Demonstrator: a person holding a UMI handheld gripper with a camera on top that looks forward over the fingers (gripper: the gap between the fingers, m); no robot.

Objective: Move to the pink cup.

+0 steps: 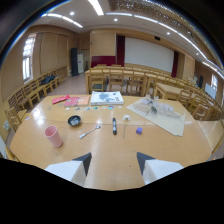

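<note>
Facing the table, your gripper (pixel 113 161) has fingers spread wide, holding nothing | pink cup (pixel 53 136) stands upright ahead-left, beyond the left finger | steer left.

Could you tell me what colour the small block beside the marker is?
The small block is blue-purple; the gripper view shows it.

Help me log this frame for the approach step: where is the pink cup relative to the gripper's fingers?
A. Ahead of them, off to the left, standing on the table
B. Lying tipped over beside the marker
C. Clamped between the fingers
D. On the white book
A: the pink cup stands upright on the table, ahead and left of the open gripper, untouched.
</note>
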